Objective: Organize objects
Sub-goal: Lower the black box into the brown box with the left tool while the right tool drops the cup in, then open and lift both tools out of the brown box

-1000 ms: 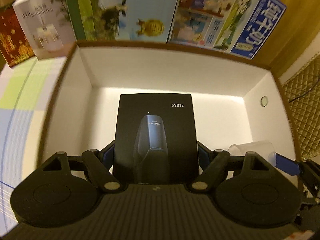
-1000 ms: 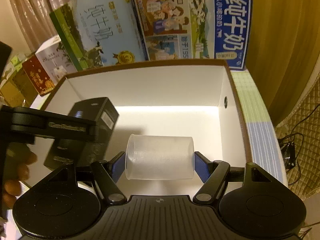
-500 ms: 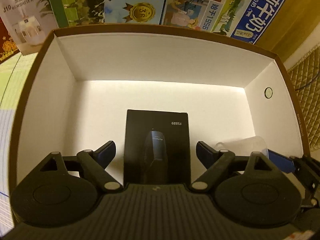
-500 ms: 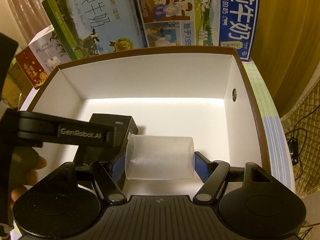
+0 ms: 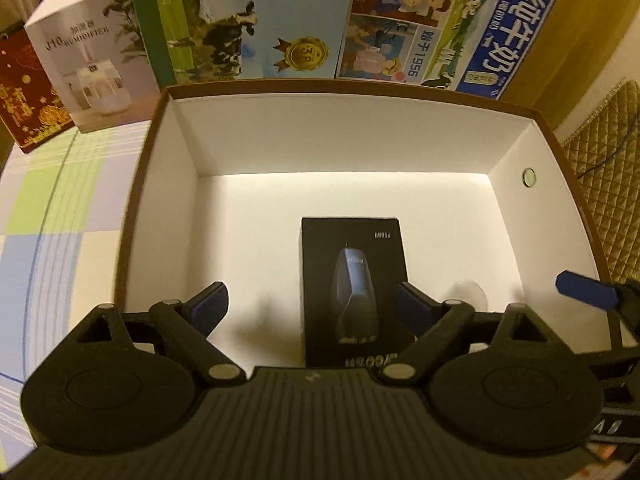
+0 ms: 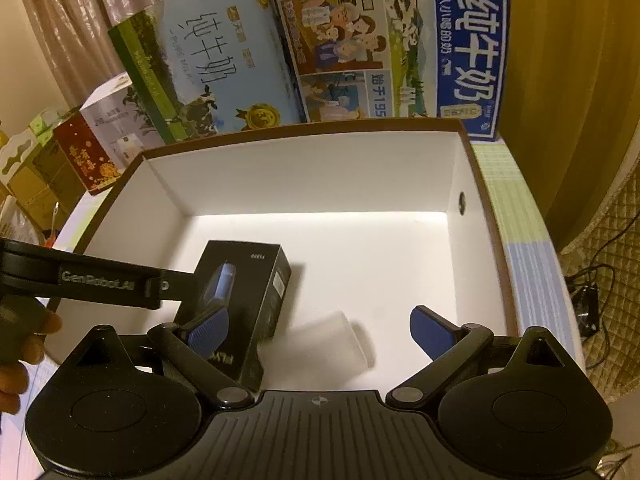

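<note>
Black product box (image 6: 244, 304) lay flat on the white floor of the open carton (image 6: 304, 168), toward its near-left corner. Translucent plastic cup (image 6: 332, 344), blurred, lay on its side just right of it, near the front edge.

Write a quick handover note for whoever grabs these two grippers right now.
Left gripper: open, empty, over the near part of the white-lined box.
Right gripper: open, empty, above the clear plastic cup.
Black product box: lying flat on the box floor.
Cup: on its side on the floor, just right of the black box; blurred, so it may not have settled.
Done: both items are inside.
Left: lift both grippers clear; nothing else shows that needs packing.
</note>
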